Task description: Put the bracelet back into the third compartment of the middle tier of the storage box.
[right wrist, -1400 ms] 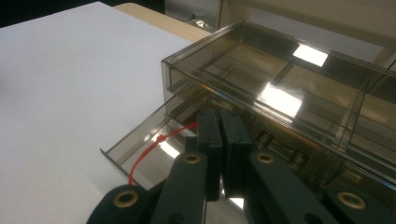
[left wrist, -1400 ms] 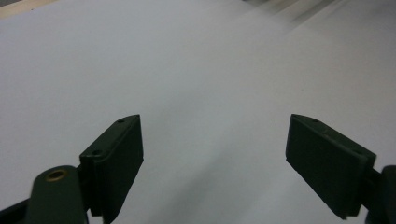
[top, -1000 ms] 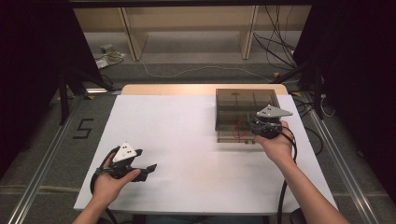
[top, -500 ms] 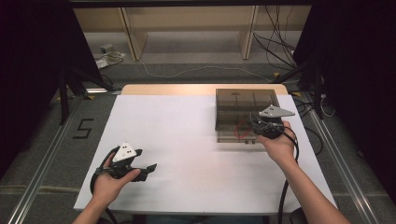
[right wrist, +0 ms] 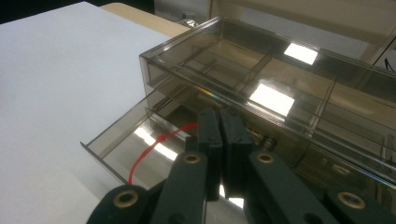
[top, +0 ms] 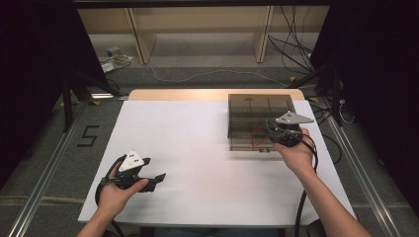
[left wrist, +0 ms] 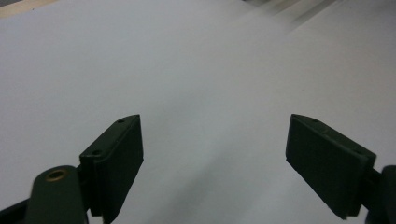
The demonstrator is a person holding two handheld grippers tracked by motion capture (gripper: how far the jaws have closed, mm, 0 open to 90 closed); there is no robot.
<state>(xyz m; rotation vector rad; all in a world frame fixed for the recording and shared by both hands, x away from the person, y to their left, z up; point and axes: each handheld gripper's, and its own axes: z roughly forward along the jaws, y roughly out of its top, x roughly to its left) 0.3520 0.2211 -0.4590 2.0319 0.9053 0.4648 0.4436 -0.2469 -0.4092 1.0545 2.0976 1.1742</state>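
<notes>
A smoky clear drawer box (top: 259, 106) stands at the right of the white table (top: 197, 148). Its lower left drawer (right wrist: 116, 140) is pulled partly out, and a red loop (right wrist: 140, 158) lies inside. My right gripper (right wrist: 223, 140) is shut, its tips just over the open drawer (top: 247, 143). The red loop (top: 256, 136) runs up to the jaws, and I cannot tell whether it is pinched. The left gripper (top: 157, 180) rests low at the table's front left. In the left gripper view it (left wrist: 215, 158) stands open over bare white surface with nothing between its fingers.
The box (right wrist: 280, 79) has several divided compartments under its lid. Behind the table are a wooden shelf frame (top: 197, 29) and loose cables (top: 296, 34) on the floor. A black "5" (top: 88, 136) marks the floor at left. Metal rails (top: 44, 173) run along both sides.
</notes>
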